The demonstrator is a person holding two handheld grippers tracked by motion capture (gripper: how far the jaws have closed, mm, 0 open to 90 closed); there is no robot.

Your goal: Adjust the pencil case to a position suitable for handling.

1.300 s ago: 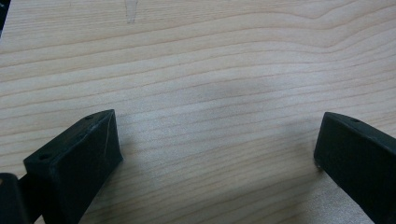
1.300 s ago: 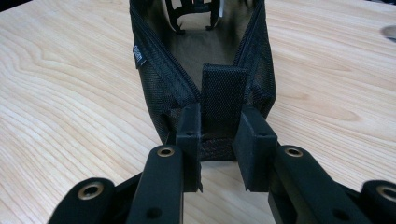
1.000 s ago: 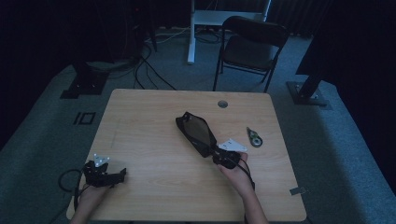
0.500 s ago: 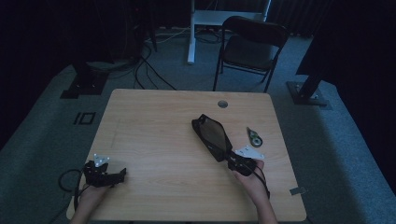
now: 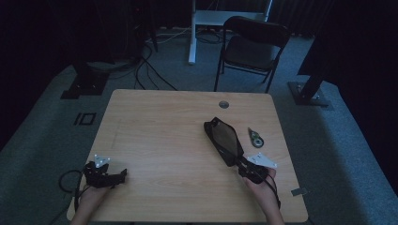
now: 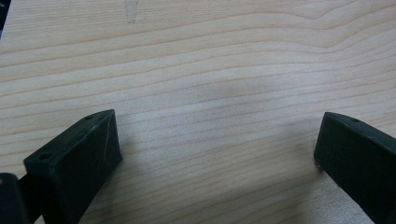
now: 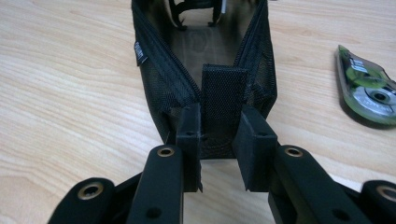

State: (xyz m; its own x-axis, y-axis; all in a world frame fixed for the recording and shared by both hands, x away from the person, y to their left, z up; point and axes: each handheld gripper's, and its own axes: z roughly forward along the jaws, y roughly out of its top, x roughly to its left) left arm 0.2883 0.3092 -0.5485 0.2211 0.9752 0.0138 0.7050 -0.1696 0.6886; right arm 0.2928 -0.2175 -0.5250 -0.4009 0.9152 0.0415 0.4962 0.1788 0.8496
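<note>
High view: black mesh pouch (image 5: 224, 140) lies on the right half of the bench (image 5: 159, 122), long axis running diagonally from the right claw (image 5: 242, 163) up and left toward the bench centre. Right claw sits at the pouch's near end, at the person's side. A correction tape dispenser (image 5: 256, 138) lies just right of the pouch, apart from it. Left claw (image 5: 121, 175) is well apart at the near-left corner, so the right hand is the nearer one by far.

Left gripper view: jaws stand wide apart over bare wood, nothing between them.

Right gripper view: right claw (image 7: 219, 135) is clamped on the woven pull tab (image 7: 223, 100) at the pouch (image 7: 205, 56) end. Pouch extends straight away along the claw's axis, zip open, mouth gaping upward. Tape dispenser (image 7: 369, 88) sits off to the right, clear of the jaws.

Judgement: any drag goes along the pouch's long axis; a rightward swing risks hitting the dispenser.
</note>
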